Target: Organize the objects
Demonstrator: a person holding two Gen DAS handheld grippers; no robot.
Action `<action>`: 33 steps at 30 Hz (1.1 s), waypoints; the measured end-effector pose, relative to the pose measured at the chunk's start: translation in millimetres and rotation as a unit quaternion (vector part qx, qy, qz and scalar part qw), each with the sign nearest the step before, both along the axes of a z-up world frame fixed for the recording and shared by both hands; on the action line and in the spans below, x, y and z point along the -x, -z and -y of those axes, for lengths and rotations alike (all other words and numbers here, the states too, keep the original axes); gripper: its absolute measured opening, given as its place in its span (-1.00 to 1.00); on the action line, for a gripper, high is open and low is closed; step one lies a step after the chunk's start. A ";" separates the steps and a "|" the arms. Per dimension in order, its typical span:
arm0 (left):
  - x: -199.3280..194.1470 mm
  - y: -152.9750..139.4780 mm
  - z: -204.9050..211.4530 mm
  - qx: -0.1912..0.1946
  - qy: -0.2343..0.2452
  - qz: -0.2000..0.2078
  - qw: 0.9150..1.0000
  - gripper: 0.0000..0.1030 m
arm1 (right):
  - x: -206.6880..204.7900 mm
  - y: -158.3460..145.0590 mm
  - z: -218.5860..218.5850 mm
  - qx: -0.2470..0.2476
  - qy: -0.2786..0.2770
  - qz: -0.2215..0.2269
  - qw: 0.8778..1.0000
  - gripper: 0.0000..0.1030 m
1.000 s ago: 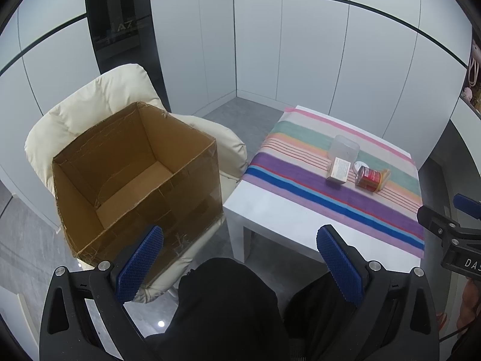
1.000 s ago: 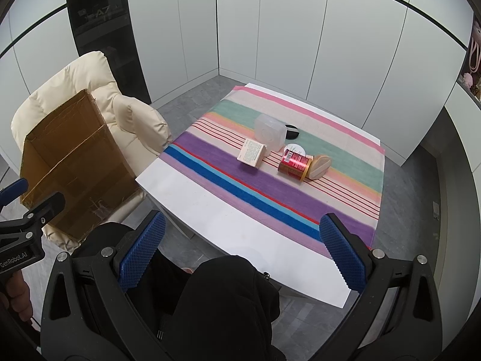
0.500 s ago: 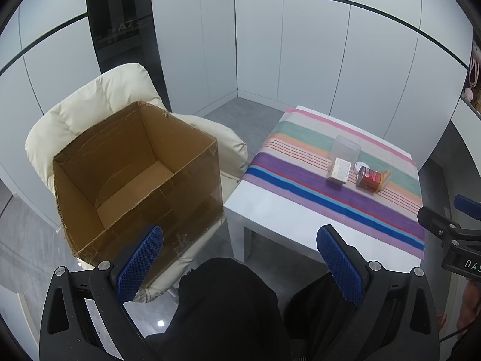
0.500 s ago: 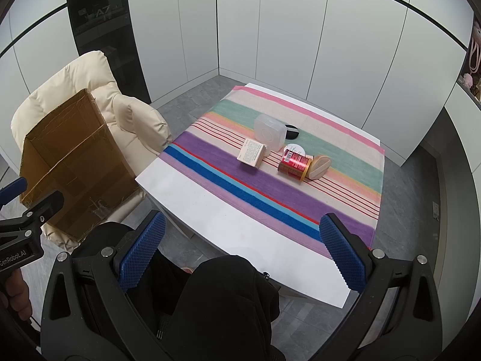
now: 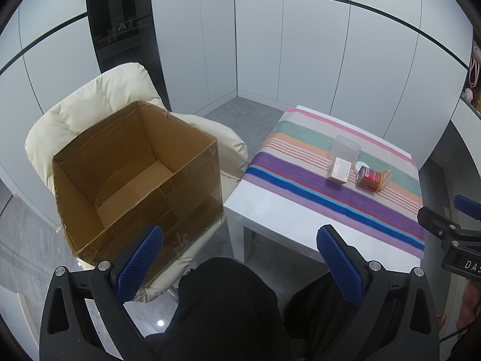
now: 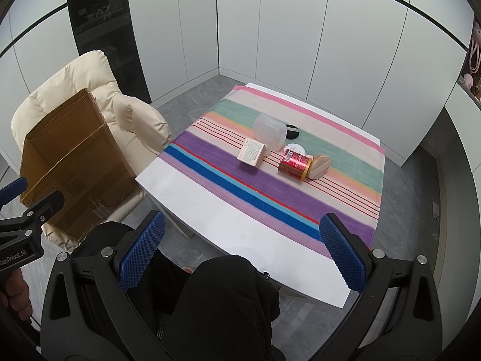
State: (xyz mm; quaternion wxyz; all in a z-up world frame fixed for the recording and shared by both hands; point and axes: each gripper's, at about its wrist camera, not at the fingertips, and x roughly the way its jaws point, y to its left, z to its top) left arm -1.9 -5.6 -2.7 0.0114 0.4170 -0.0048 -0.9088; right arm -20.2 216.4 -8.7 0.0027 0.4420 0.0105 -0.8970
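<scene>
An open, empty cardboard box (image 5: pixel 135 177) sits on a cream armchair (image 5: pixel 90 111); it also shows in the right wrist view (image 6: pixel 72 162). On the striped cloth (image 6: pixel 270 180) lie a small beige carton (image 6: pixel 252 152), a clear plastic container (image 6: pixel 269 131), a red can on its side (image 6: pixel 294 163) with a tan lid, a white round lid (image 6: pixel 294 149) and a black disc (image 6: pixel 291 129). The carton (image 5: pixel 339 170), container (image 5: pixel 345 149) and can (image 5: pixel 369 178) also show in the left wrist view. My left gripper (image 5: pixel 239 264) and right gripper (image 6: pixel 242 254) are open, empty, held well short of the table.
The white low table (image 6: pixel 216 210) stands to the right of the armchair. My knees in black trousers (image 6: pixel 222 303) fill the bottom of both views. White wall panels and a dark glass panel (image 5: pixel 120 24) stand behind. Grey floor surrounds the table.
</scene>
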 end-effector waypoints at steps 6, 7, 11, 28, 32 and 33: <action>-0.7 0.7 -0.4 -0.001 0.000 0.001 1.000 0.99 | -0.6 0.4 -0.2 0.000 -0.001 0.000 1.000 1.00; -0.8 0.7 -0.9 -0.001 0.000 0.002 1.000 0.99 | -0.6 0.4 0.1 0.000 0.000 0.000 1.000 1.00; -0.7 0.9 -1.0 -0.002 0.001 0.003 1.000 0.99 | -0.7 0.3 0.2 -0.001 -0.001 0.000 1.000 1.00; 1.9 0.6 -6.5 -0.006 0.009 0.006 1.000 0.99 | -3.3 1.0 -7.4 -0.001 0.007 0.000 1.000 1.00; 3.1 0.6 -11.9 -0.014 0.016 0.007 1.000 1.00 | -5.6 0.0 -11.6 -0.002 0.014 0.001 1.000 1.00; 3.4 0.2 -13.5 -0.015 0.018 0.006 1.000 1.00 | -6.8 -0.2 -13.9 -0.002 0.016 0.001 1.000 1.00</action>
